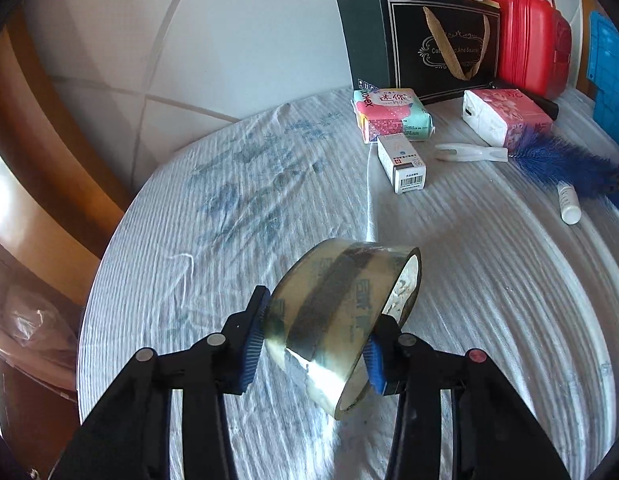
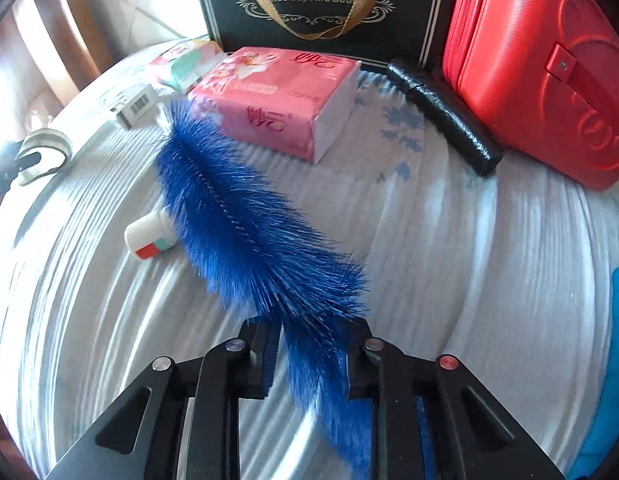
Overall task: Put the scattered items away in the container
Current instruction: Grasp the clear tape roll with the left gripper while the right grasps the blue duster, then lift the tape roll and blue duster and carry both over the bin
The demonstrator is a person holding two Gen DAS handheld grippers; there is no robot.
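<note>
My left gripper (image 1: 315, 334) is shut on a roll of clear packing tape (image 1: 341, 320), held tilted above the cloth-covered table. The tape also shows far left in the right wrist view (image 2: 45, 152). My right gripper (image 2: 313, 350) is shut on a blue bristle brush (image 2: 249, 232), which sticks out forward over the table; its white handle (image 1: 469, 152) and bristles (image 1: 561, 162) show in the left wrist view. A blue basket (image 1: 611, 80) stands at the right edge.
On the table lie a pink tissue pack (image 2: 281, 96), a pad packet (image 1: 389, 114), a small white box (image 1: 401, 164), a small white bottle (image 2: 151, 236) and a black tube (image 2: 445, 116). Behind stand a black gift box (image 1: 417, 40) and a red case (image 2: 541, 72).
</note>
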